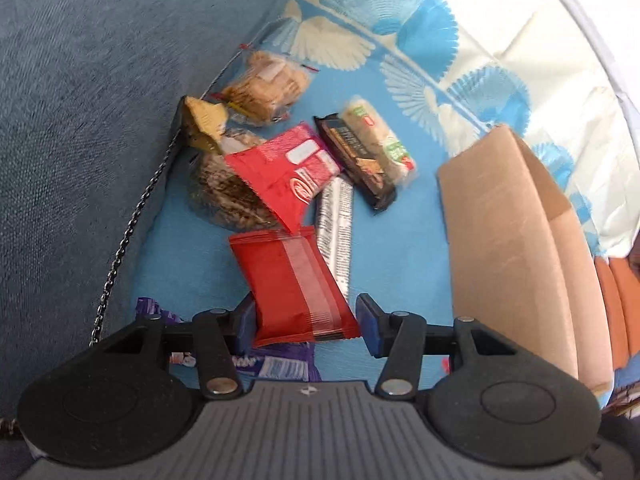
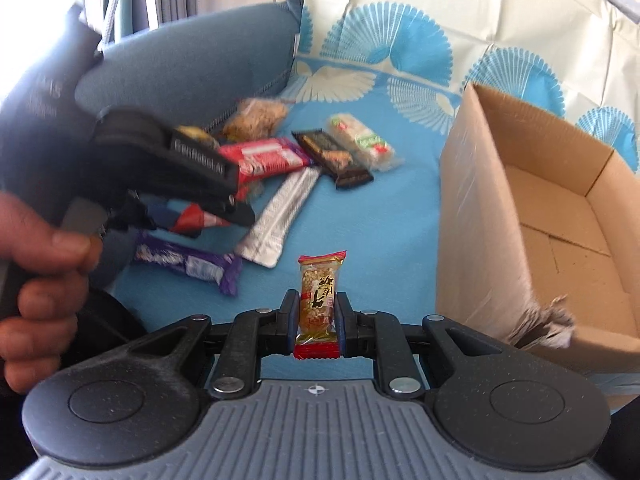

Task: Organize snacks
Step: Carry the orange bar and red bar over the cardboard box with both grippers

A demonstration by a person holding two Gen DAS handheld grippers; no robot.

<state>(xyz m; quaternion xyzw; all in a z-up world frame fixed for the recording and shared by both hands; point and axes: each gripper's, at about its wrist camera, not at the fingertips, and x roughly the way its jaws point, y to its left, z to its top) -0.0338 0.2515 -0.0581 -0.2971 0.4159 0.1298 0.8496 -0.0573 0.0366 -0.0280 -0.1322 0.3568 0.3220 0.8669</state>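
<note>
The snacks lie bunched on the bedsheet [image 2: 380,216] at the left, against the cushion [image 2: 192,52]; the cardboard box [image 2: 560,216] stands to their right, well apart. The silver bar [image 2: 280,216] lies nearest the box — the cookie bags [image 1: 264,84] farthest back, beside the cushion.

Red wrapper [image 1: 298,288] — blue fan-patterned cloth [image 1: 400,256]

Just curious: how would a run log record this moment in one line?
left claw: around red wrapper | right claw: shut on peanut candy | cardboard box: empty
</note>
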